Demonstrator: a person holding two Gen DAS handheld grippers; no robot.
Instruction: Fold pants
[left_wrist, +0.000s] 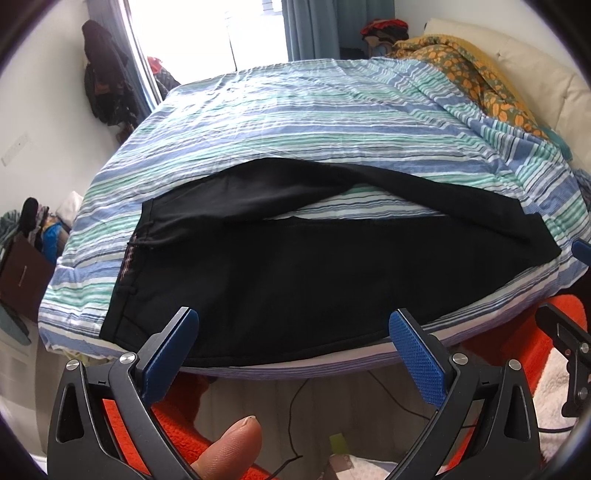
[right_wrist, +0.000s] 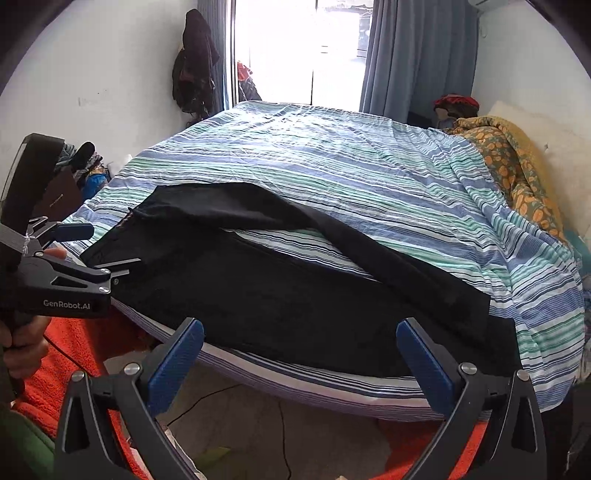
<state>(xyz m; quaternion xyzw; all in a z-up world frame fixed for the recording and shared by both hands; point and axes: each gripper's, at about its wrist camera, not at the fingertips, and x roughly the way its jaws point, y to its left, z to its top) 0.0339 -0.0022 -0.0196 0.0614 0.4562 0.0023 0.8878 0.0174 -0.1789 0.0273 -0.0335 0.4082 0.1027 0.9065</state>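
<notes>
One striped bed (left_wrist: 295, 110) (curtained window (right_wrist: 417, 55)), black pants (left_wrist: 295, 280)

Pants (left_wrist: 295, 280) spread along near edge of bed (left_wrist: 295, 118), waistband left, legs right; blanket (left_wrist: 476, 74) heaped at far right.

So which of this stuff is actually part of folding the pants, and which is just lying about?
Part of the job:
- black pants, spread flat
- striped bed cover they lie on
- left hand-held gripper, open
- right hand-held gripper, open

Just lying about:
- orange flowered blanket
- dark clothes hanging on the wall
- blue curtains
</notes>
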